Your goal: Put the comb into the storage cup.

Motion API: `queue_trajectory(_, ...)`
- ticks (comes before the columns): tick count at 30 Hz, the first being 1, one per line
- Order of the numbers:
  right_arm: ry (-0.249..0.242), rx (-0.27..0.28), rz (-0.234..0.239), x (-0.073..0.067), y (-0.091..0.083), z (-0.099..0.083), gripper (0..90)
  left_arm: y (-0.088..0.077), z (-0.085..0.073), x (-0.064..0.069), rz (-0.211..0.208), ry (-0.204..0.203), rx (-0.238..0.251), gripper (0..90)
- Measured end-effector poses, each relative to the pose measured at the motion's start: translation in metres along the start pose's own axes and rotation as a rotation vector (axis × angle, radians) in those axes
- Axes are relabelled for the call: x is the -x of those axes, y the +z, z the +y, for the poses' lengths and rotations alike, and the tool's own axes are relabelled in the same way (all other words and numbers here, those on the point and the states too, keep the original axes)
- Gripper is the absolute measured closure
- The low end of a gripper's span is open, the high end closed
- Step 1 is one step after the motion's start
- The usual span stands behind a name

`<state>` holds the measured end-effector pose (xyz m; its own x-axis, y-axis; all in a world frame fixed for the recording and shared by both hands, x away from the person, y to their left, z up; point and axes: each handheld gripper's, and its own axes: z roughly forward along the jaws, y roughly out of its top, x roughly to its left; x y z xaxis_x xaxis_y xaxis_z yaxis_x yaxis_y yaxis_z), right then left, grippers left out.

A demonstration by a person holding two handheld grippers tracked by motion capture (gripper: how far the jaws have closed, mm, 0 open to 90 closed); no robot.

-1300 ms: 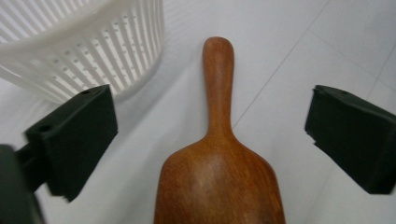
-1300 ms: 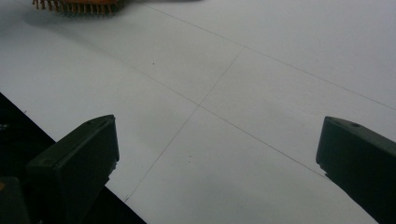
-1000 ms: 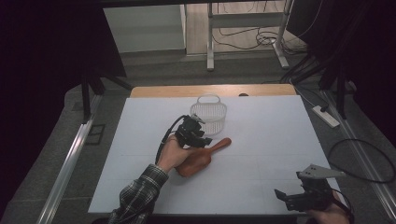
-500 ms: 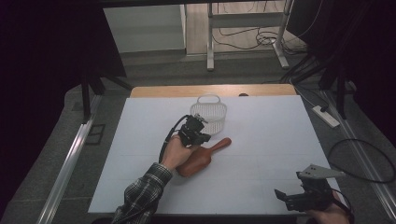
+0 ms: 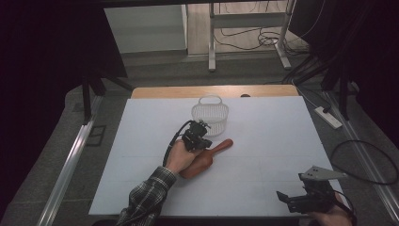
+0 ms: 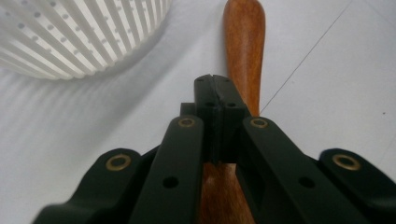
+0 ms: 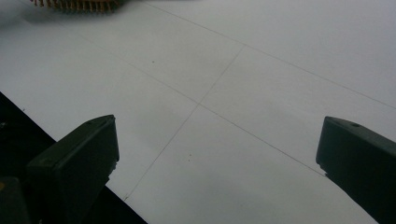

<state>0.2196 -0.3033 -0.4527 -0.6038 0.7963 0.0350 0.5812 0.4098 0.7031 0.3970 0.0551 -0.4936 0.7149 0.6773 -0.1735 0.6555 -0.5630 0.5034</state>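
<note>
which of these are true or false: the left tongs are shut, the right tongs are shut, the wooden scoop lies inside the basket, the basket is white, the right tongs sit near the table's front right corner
1. The left tongs are shut. True: the jaws meet, directly over the handle of the wooden scoop.
2. The right tongs are shut. False: the jaws stand wide apart with bare table between them.
3. The wooden scoop lies inside the basket. False: it lies on the table beside the basket.
4. The basket is white. True.
5. The right tongs sit near the table's front right corner. True, as the high view shows.
</note>
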Motion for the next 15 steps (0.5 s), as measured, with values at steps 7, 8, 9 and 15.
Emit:
queue_trajectory(7, 0.001, -0.002, -0.002, 0.000, 0.000, 0.000, 0.0, 0.005, 0.002, 0.005, 0.016, 0.012, -0.030, 89.0)
queue_trajectory(8, 0.001, -0.002, -0.002, 0.000, 0.000, 0.000, 0.0, 0.005, 0.003, 0.005, 0.018, 0.016, -0.032, 89.0)
queue_trajectory(9, 0.002, -0.002, -0.002, 0.000, 0.000, 0.000, 0.0, 0.006, 0.004, 0.006, 0.019, 0.015, -0.037, 88.9)
queue_trajectory(15, 0.002, -0.002, -0.002, 0.000, 0.000, 0.000, 0.0, 0.010, 0.008, 0.012, 0.035, 0.033, -0.058, 89.0)
